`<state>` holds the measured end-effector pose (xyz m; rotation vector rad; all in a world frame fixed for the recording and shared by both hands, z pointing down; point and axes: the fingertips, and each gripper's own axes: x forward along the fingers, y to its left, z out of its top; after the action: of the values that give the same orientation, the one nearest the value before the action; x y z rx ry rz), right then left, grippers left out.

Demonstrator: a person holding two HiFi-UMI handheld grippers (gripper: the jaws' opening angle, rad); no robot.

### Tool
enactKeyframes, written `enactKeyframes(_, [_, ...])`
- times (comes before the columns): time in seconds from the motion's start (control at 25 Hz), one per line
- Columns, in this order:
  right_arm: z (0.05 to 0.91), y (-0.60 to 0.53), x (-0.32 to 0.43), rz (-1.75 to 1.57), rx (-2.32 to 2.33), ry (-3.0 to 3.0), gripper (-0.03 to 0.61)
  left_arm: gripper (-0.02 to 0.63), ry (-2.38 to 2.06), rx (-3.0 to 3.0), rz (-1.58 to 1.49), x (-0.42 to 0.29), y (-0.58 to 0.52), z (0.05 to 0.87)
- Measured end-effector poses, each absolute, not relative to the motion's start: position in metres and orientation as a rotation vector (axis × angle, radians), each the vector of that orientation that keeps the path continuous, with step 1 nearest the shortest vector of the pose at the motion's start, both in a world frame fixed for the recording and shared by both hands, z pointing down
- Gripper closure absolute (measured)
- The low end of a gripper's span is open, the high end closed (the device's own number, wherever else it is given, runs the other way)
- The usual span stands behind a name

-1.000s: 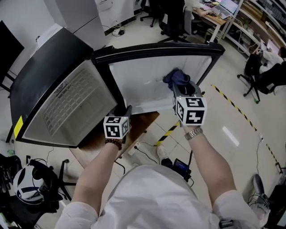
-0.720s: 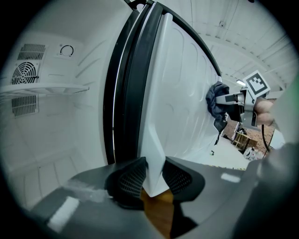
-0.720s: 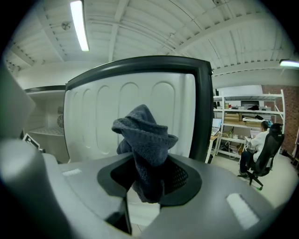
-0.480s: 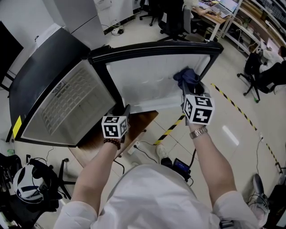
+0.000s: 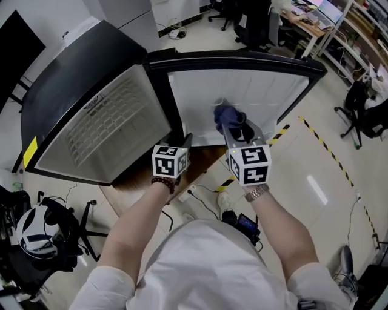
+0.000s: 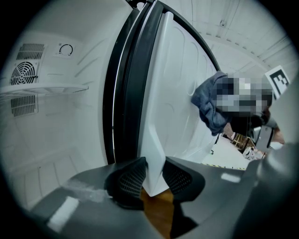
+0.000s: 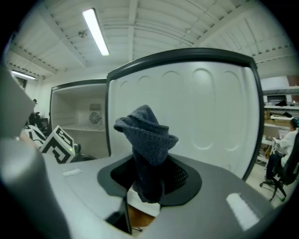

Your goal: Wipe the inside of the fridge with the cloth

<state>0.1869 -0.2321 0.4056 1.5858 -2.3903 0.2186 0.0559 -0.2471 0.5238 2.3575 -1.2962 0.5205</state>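
The fridge stands open, its white compartment (image 5: 103, 130) (image 6: 51, 107) at the left. Its door (image 5: 267, 91) swings out ahead of me, with the white inner liner (image 7: 210, 107) (image 6: 177, 84) facing me. My right gripper (image 5: 233, 130) (image 7: 149, 179) is shut on a dark blue cloth (image 5: 229, 116) (image 7: 147, 135) (image 6: 210, 105), whose bunched end lies against the middle of the liner. My left gripper (image 5: 182, 144) (image 6: 154, 177) is shut on the door's lower white corner, next to the hinge side.
A wooden board (image 5: 194, 166) lies under the fridge. Cables and a power strip (image 5: 200, 203) run over the floor by my feet, crossed by yellow-black tape (image 5: 327, 151). Office chairs (image 5: 364, 109) and desks (image 5: 315, 18) stand behind and to the right. A headset (image 5: 39, 233) rests at bottom left.
The right gripper has carried the cloth from the liner's upper right leftward and down toward its middle. The left gripper has kept its hold on the door's corner.
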Motion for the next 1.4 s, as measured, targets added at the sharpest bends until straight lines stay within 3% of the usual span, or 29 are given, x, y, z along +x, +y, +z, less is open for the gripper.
enactKeyframes(0.24, [0.427, -0.235, 0.109, 0.213, 1.364, -2.466, 0.439, 0.494, -1.271, 2.370, 0.550, 0.056, -0.246, 0.525])
enactKeyframes(0.52, [0.445, -0.255, 0.078, 0.252, 1.315, -2.459, 0.439, 0.502, -1.234, 2.399, 0.599, 0.056, -0.242, 0.533])
enactKeyframes(1.4, [0.450, -0.268, 0.202, 0.296, 1.650, -2.241, 0.439, 0.505, -1.226, 2.414, 0.592, 0.053, -0.243, 0.534])
